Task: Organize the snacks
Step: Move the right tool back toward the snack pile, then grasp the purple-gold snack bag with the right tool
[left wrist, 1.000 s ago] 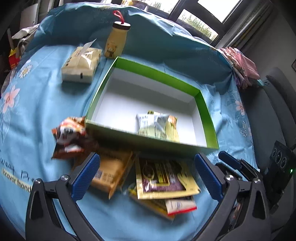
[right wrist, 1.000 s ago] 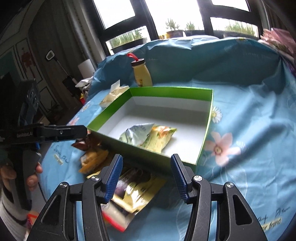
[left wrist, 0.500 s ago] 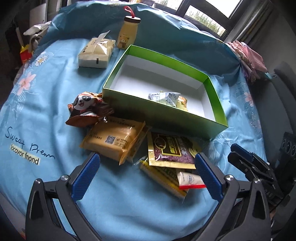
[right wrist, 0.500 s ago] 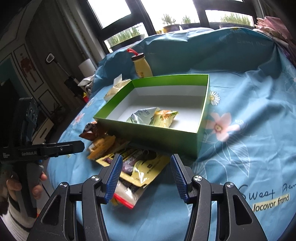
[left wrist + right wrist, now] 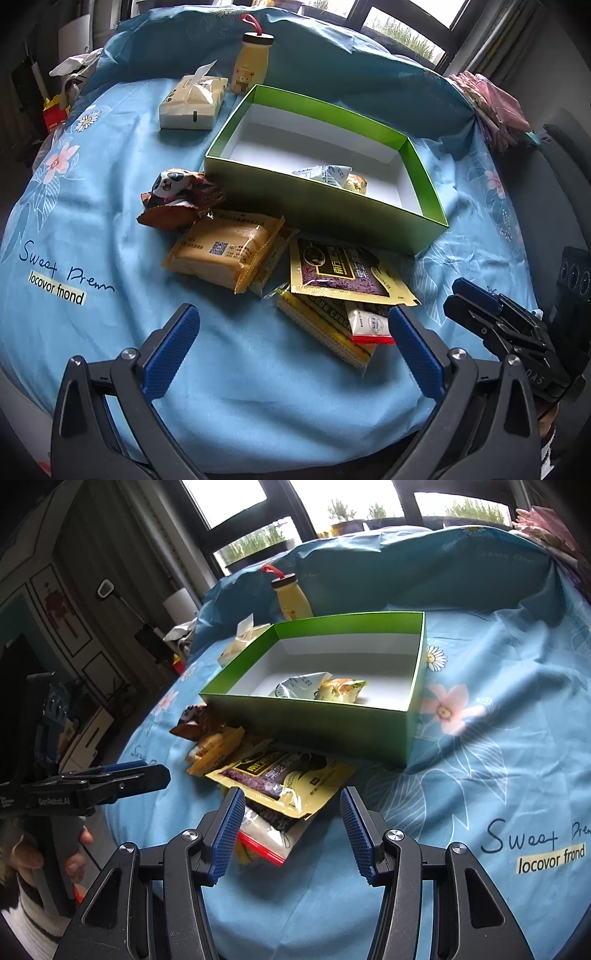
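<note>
You are holding the left gripper (image 5: 293,345) wide open above the light blue flowered cloth (image 5: 110,177), and nothing is sitting between its blue ribbed pads. Your right gripper (image 5: 291,829) is also standing released, about half open, with its jaws hanging over the near edge of a pile of flat snack packets. On top of this pile a yellow foil pouch with a purple label (image 5: 280,779) is lying, just in front of the green cardboard box with white inside (image 5: 306,720). Inside the box two small crumpled packets (image 5: 321,690) are resting together. A brown panda-print bag (image 5: 177,201) is leaning against the box's left corner.
</note>
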The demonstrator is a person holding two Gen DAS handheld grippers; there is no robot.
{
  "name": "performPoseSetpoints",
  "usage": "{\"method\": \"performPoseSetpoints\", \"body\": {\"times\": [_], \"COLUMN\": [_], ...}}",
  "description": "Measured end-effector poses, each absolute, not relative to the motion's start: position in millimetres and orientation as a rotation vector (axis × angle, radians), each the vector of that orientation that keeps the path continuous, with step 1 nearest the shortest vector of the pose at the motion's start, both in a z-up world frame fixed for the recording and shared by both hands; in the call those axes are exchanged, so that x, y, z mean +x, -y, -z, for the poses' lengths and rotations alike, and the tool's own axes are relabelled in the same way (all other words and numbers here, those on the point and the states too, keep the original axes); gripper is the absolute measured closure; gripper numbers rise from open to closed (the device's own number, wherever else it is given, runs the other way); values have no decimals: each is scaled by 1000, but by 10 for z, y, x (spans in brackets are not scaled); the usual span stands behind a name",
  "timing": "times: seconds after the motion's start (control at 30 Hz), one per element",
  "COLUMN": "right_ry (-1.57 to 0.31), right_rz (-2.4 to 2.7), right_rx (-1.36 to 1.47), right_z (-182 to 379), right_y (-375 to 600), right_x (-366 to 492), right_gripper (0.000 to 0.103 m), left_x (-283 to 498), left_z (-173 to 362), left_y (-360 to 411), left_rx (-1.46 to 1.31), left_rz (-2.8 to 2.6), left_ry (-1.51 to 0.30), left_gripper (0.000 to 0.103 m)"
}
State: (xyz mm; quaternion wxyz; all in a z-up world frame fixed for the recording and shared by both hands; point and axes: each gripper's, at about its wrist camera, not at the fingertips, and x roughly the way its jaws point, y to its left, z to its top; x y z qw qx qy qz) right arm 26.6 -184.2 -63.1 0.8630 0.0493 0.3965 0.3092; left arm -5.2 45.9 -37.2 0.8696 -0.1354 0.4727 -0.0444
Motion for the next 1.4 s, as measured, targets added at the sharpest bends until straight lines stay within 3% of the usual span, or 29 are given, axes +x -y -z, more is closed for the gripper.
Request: {"method": "performPoseSetpoints", "body": {"times": [0.53,1.33,1.4], "right_ry": [-864,-1024,-1039], "right_rz": [-652,-692,-696], "right_rx": [111,439,466], "right_z": [710,1168,1211], "right_y": [1793,1948,1938], "right_x": [306,748,795], "right_gripper": [49,49,49], "left_x": [-21,353,388], "left_z": [476,772,793], "left_y": [-446,-578,-579], "left_rx": [-297,-674,-680], "left_rz": [111,318,325], "left_ry": [-1022,-1134,-1139], "left_gripper": [1,2,7]}}
